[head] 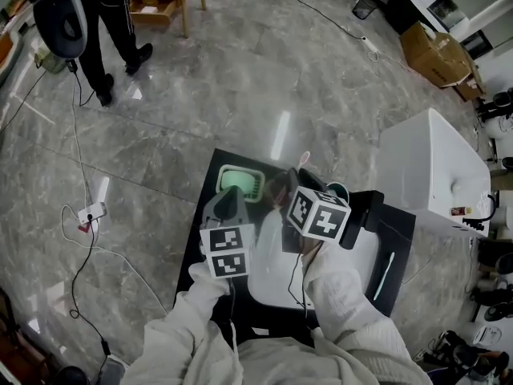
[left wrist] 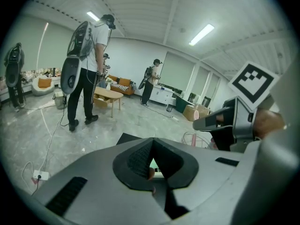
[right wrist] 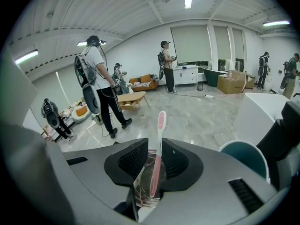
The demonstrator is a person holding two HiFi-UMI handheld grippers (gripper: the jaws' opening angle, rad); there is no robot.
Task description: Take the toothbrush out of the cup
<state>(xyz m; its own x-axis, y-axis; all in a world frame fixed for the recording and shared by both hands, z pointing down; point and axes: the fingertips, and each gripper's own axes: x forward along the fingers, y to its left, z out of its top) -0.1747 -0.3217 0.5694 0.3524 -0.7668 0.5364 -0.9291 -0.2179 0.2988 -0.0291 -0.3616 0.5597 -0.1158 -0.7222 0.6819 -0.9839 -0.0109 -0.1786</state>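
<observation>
Our right gripper (right wrist: pixel 151 175) has its fingers clamped on the pink toothbrush (right wrist: pixel 158 144), which stands upright between them with crinkled clear film around its handle. The toothbrush is outside the teal cup (right wrist: pixel 244 157), just to the left of it. Our left gripper (left wrist: pixel 152 168), farther left of the cup, has its fingers closed together on nothing. The cup stands on the dark bench (head: pixel 207 192).
</observation>
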